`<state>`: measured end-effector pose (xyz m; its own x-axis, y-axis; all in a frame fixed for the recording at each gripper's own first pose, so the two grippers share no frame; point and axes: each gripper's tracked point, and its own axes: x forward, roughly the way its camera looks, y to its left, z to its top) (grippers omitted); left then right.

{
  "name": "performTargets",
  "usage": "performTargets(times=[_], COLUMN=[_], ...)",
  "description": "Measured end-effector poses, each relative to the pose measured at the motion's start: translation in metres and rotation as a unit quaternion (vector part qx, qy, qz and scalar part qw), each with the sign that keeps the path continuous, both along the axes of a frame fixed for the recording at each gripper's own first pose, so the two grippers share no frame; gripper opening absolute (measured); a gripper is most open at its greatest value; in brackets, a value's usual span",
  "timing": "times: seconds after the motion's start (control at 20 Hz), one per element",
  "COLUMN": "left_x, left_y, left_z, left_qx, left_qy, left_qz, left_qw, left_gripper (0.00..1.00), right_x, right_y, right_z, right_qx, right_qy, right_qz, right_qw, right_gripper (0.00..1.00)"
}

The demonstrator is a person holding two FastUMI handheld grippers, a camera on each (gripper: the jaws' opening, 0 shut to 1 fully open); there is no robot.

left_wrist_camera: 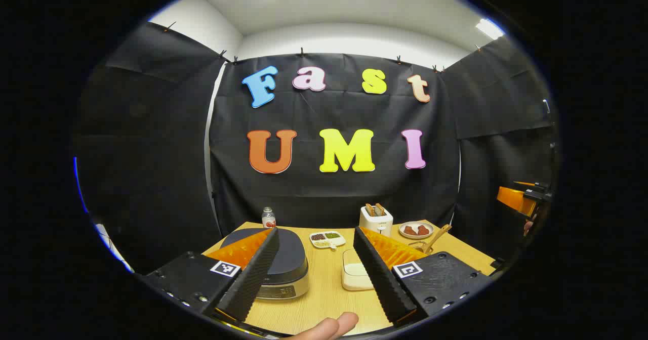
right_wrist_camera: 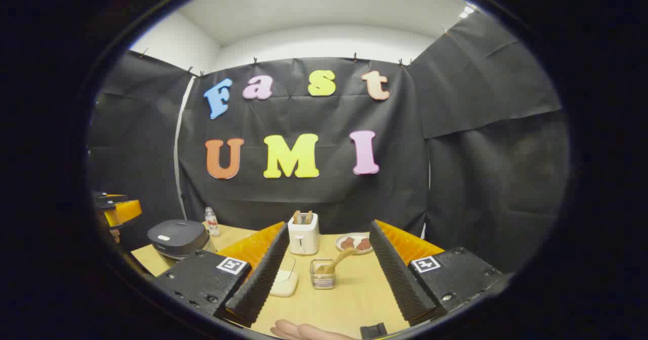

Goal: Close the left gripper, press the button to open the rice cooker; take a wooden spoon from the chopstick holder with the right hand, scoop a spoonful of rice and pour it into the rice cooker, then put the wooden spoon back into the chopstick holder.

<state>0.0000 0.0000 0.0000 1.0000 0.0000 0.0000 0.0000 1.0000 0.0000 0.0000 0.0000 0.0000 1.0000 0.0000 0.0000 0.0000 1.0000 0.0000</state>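
In the left gripper view the rice cooker sits low on the left with its dark lid down, partly behind a finger of my left gripper, which is open and holds nothing. A white box of rice lies between the fingers. In the right gripper view the clear chopstick holder stands between the fingers of my open right gripper, with the wooden spoon leaning in it. The rice box is half hidden by a finger. The rice cooker is far left, lid down.
On the wooden table stand a white toaster with toast, a plate of red pieces and a small bottle. A divided dish of beans lies behind the rice box. Black cloth walls the booth.
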Motion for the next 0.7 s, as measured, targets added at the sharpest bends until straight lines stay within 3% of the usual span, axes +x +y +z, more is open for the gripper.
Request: performTargets(times=[0.05, 0.1, 0.5, 0.55, 0.7], left_x=[0.002, 0.002, 0.007, 0.008, 0.013], left_y=[0.002, 0.004, 0.015, 0.015, 0.024], left_z=[0.0, 0.0, -0.002, -0.002, -0.002], left_qx=[0.001, 0.002, -0.01, -0.013, -0.019], left_qy=[0.001, 0.001, 0.001, 0.001, -0.002], left_qz=[0.003, 0.007, 0.013, 0.013, 0.02], left_qw=[1.0, 1.0, 1.0, 1.0, 1.0], left_gripper=[0.94, 0.94, 0.94, 0.94, 0.94], right_x=[0.0, -0.001, -0.001, -0.001, 0.001], right_y=[-0.001, -0.002, -0.005, -0.004, -0.002], right_z=[-0.001, -0.001, -0.008, -0.01, -0.013], right_qx=[0.001, 0.001, 0.003, 0.003, 0.003], right_qy=[0.0, -0.001, -0.001, -0.001, 0.0], right_qz=[0.0, 0.0, 0.004, 0.005, 0.009], right_qw=[1.0, 1.0, 1.0, 1.0, 1.0], right_gripper=[1.0, 0.96, 1.0, 0.96, 1.0])
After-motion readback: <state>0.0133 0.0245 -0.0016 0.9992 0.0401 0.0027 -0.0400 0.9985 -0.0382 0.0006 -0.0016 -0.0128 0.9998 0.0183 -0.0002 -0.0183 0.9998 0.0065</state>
